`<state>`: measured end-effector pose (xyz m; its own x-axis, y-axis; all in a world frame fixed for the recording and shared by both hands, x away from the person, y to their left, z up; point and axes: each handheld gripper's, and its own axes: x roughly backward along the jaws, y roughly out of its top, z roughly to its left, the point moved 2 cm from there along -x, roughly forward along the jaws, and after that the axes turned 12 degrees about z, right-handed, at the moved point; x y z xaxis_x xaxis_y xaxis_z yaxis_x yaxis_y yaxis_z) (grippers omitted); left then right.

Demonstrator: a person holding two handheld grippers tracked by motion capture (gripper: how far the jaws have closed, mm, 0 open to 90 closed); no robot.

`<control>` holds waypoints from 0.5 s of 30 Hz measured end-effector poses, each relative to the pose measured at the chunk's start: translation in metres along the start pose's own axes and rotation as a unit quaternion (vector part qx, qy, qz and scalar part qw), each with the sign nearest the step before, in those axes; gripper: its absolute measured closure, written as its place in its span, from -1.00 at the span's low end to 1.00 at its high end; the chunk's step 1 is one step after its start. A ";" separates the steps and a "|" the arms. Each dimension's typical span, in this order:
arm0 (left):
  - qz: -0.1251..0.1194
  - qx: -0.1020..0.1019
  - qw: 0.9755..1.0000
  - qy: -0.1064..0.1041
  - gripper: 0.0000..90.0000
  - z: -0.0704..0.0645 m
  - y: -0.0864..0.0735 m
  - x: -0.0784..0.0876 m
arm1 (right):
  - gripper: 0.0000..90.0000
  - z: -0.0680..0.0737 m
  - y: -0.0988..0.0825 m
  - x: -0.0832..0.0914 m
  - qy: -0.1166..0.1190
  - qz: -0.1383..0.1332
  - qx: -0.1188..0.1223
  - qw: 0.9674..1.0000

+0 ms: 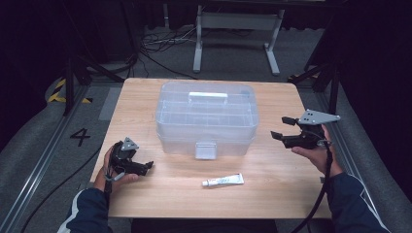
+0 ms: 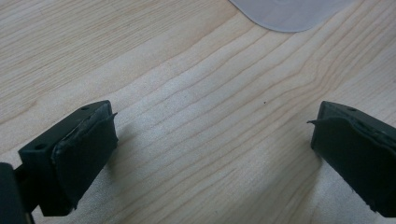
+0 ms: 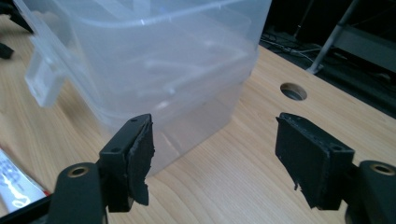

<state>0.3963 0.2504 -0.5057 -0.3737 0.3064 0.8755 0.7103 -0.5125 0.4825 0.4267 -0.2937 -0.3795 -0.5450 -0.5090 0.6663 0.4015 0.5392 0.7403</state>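
A clear plastic storage box [image 1: 206,119] with a white handle [image 1: 208,95] and a front latch [image 1: 205,149] stands shut in the middle of the wooden table [image 1: 141,102]. In front of it lies a small white tube [image 1: 223,181]. My left gripper [image 1: 145,167] rests low at the table's left, open, with bare wood between its jaws [image 2: 212,135] and a corner of the box [image 2: 289,14] ahead. My right gripper [image 1: 279,127] is held above the table to the right of the box, open and empty. Its jaws [image 3: 215,149] point at the box's [image 3: 154,56] side wall.
A round hole [image 3: 293,91] is cut in the tabletop beyond the right gripper. The tube [image 3: 11,182] lies at that view's lower left. Past the table's far edge, cables and a white stand base [image 1: 235,43] sit on the grey floor.
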 end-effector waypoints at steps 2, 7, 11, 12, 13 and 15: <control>0.000 0.000 1.000 0.000 -0.99 0.000 0.000 0.000 | -0.35 0.000 0.002 0.001 -0.002 -0.002 0.001 1.000; 0.003 -0.004 1.000 -0.001 -0.96 -0.001 0.001 0.001 | -0.32 0.003 0.022 0.007 -0.004 -0.013 0.014 1.000; 0.010 -0.014 1.000 -0.003 -0.80 0.000 0.006 0.002 | -0.29 0.005 0.039 0.008 -0.005 -0.018 0.025 1.000; 0.005 -0.009 1.000 -0.007 -0.69 -0.001 0.008 0.003 | -0.29 0.005 0.044 0.007 -0.003 -0.017 0.030 0.999; 0.004 -0.008 1.000 -0.008 -0.56 -0.002 0.011 0.003 | -0.29 0.006 0.048 0.006 -0.002 -0.015 0.033 0.999; 0.002 -0.015 1.000 -0.006 -0.67 -0.003 0.016 0.004 | -0.28 0.008 0.058 0.004 -0.002 -0.014 0.041 0.999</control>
<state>0.4043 0.2410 -0.4939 -0.3625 0.3138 0.8776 0.6934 -0.5383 0.4790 0.4414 -0.2590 -0.3346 -0.5579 -0.5230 0.6444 0.3238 0.5777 0.7492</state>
